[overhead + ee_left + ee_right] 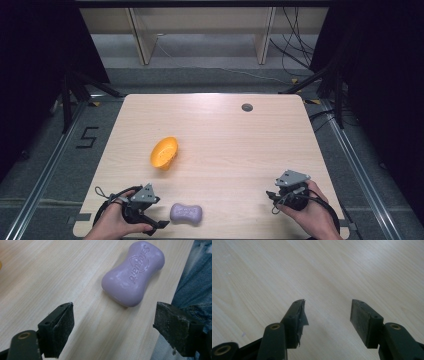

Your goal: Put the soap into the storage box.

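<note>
Lying at lower centre of the tabletop [225, 130], purple soap [186, 213] sits just ahead of the wide-open, empty left tool [159, 224]; right tool [327, 312] gapes empty; orange bowl [164, 152] holds nothing.

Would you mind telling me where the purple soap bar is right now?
In the high view the purple soap bar lies flat near the table's front edge, left of centre, just ahead of the open left hand-held gripper, below the orange bowl.
</note>
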